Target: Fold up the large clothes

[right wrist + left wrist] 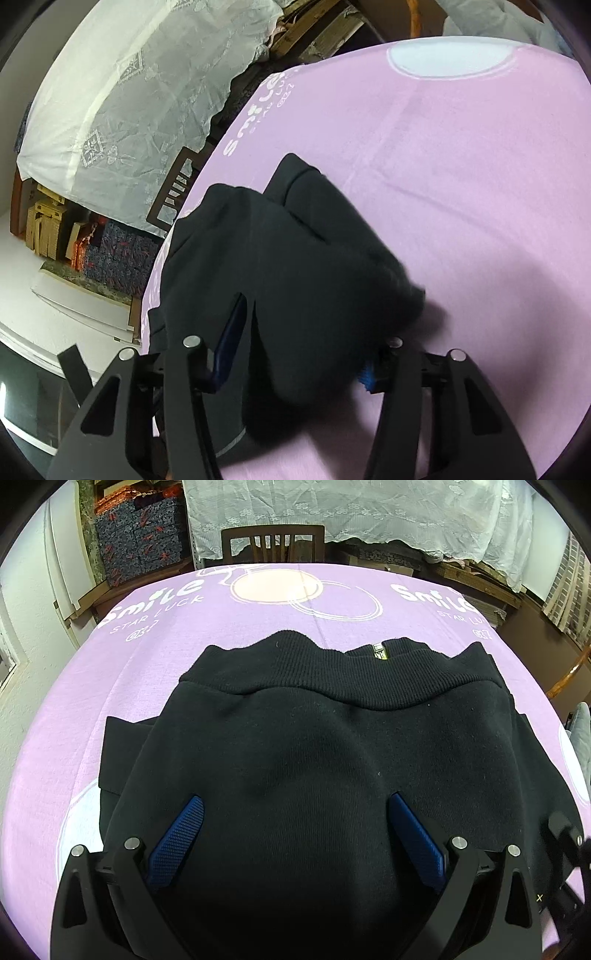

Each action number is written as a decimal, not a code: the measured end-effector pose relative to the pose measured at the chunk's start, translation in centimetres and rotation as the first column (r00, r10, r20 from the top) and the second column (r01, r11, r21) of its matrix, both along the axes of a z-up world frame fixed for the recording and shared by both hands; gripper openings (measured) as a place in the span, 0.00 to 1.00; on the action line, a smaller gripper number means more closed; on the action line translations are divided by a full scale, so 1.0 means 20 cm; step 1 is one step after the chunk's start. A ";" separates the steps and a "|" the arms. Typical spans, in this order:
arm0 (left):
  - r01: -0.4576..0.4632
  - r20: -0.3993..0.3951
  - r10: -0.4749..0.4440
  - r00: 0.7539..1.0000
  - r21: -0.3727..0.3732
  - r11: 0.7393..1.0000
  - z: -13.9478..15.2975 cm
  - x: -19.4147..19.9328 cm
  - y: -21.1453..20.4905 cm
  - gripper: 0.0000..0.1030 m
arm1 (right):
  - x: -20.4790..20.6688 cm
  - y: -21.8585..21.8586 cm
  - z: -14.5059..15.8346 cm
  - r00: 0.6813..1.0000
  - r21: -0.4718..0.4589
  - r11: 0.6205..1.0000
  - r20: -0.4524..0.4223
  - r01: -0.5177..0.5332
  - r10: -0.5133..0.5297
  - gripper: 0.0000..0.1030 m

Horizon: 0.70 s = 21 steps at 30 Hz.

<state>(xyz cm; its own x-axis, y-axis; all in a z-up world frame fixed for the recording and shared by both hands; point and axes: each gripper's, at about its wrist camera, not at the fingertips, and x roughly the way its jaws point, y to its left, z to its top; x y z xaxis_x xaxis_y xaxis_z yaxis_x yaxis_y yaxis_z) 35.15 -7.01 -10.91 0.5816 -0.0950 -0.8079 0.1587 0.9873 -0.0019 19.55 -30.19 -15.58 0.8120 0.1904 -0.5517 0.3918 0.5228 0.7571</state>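
Matt black fleece jacket (332,746) (ribbed hem).

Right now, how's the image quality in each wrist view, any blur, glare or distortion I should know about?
Left wrist view: sharp, with strong fisheye bending of the purple tablecloth edges; the black garment reads so dark that its folds barely show, and there is no strong glare. Right wrist view: tilted and softer, the garment's near edge is smeared and casts a soft shadow on the cloth.

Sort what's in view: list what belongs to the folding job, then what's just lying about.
Job:
black zip jacket
purple tablecloth it lies on
left tongs, open over the jacket
right tongs, open around jacket fabric

Lying about:
wooden chair
white lace cover
patterned boxes
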 end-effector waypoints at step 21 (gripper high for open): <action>0.024 -0.041 -0.025 0.999 -0.014 1.000 0.00 0.03 0.03 0.97 | -0.02 0.33 0.38 0.969 -0.500 0.858 0.131 -0.120 0.212 0.10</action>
<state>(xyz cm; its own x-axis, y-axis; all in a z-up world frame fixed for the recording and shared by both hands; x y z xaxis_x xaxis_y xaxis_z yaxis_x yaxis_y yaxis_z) 35.76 -6.32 -10.92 0.5453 -0.1194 -0.8297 0.1822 0.9830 -0.0218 19.16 -23.68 -8.02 0.8839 0.0771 -0.4614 0.1516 0.8859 0.4384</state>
